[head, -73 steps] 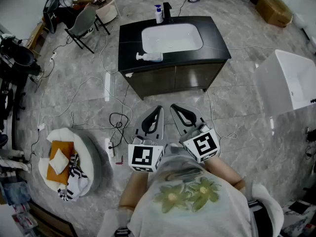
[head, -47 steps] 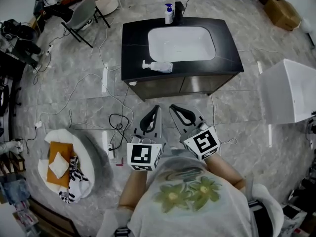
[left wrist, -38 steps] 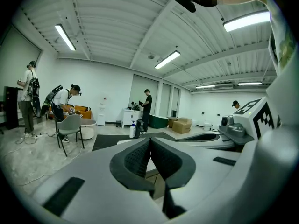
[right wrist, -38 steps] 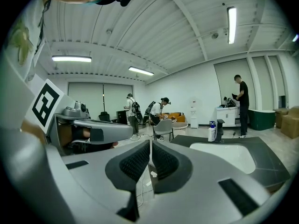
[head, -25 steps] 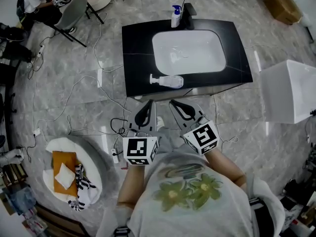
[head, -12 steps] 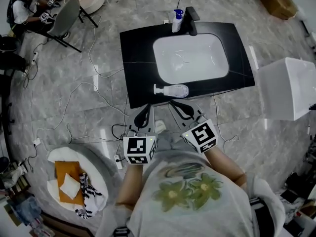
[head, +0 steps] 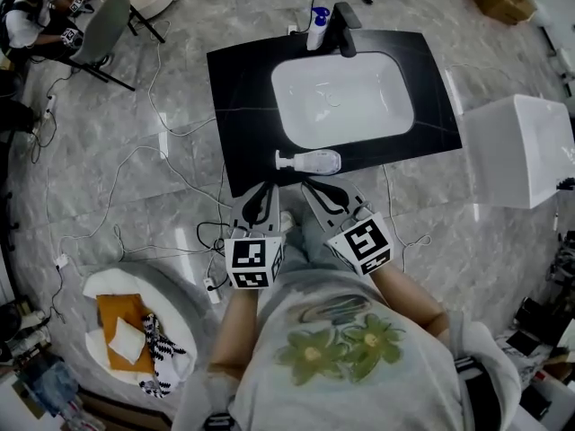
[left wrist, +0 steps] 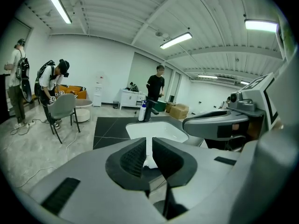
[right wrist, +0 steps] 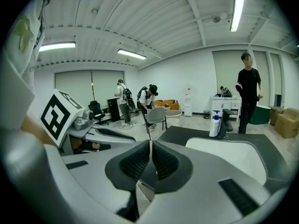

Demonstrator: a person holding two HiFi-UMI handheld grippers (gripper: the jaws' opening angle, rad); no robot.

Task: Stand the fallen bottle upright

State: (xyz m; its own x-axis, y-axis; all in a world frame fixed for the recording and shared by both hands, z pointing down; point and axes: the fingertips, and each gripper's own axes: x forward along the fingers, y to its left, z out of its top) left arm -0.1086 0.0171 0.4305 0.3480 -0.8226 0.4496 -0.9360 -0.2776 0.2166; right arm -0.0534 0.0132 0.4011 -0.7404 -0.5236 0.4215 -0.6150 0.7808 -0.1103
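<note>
A clear pump bottle (head: 308, 161) lies on its side on the black counter (head: 238, 106), on the strip between the white sink (head: 341, 97) and the front edge, pump head to the left. My left gripper (head: 260, 197) is just in front of it, tips over the counter's edge. Its jaws have just eased apart to a thin slit with nothing gripped (left wrist: 149, 146). My right gripper (head: 322, 192) is beside it, shut and empty (right wrist: 150, 148). A second bottle (head: 315, 30) with a blue pump stands upright by the tap (head: 344, 16).
A white box-shaped tub (head: 526, 146) stands right of the counter. Cables (head: 180, 164) trail over the floor on the left. A round white basket (head: 126, 326) with cloths is at lower left. A chair (head: 103, 30) and people are at the back; one person (left wrist: 160, 85) stands behind the counter.
The counter has come closer in the head view. Both grippers, earlier over bare floor, now reach its front edge just short of the fallen bottle.
</note>
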